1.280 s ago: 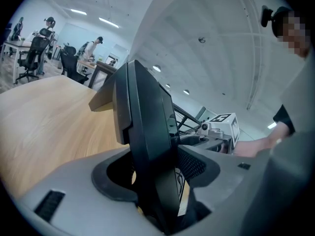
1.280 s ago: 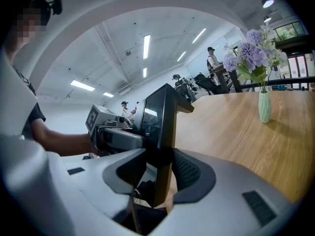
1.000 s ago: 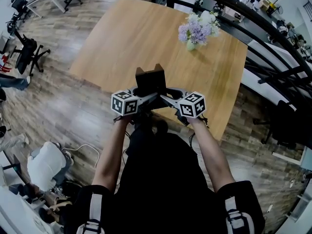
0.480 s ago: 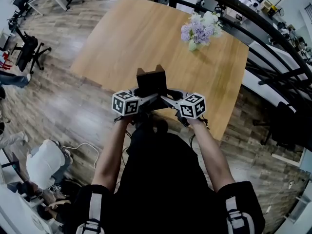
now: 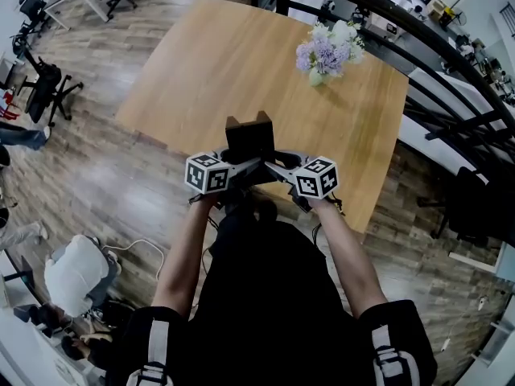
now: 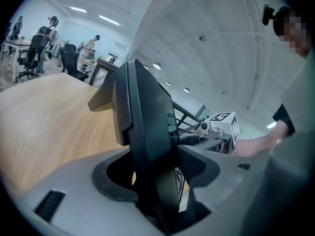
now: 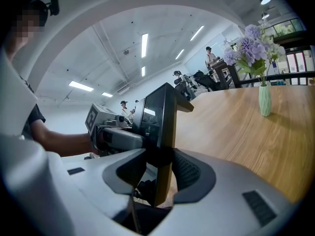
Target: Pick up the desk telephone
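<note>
The black desk telephone (image 5: 249, 135) stands on edge over the near rim of the wooden table (image 5: 241, 63), held between both grippers. My left gripper (image 5: 240, 162) grips it from the left, with its marker cube close to my body. My right gripper (image 5: 271, 164) grips it from the right. In the left gripper view the telephone (image 6: 147, 132) fills the middle and my left gripper (image 6: 157, 181) is shut on its lower edge. The right gripper view shows my right gripper (image 7: 157, 166) shut on the telephone (image 7: 160, 117) too. The telephone's underside is hidden.
A pale green vase of purple and white flowers (image 5: 326, 51) stands at the table's far right, also seen as the vase (image 7: 265, 102). Office chairs (image 5: 44, 87) stand on the wooden floor at left. A black railing (image 5: 451, 63) runs along the right. A white bundle (image 5: 76, 272) lies at lower left.
</note>
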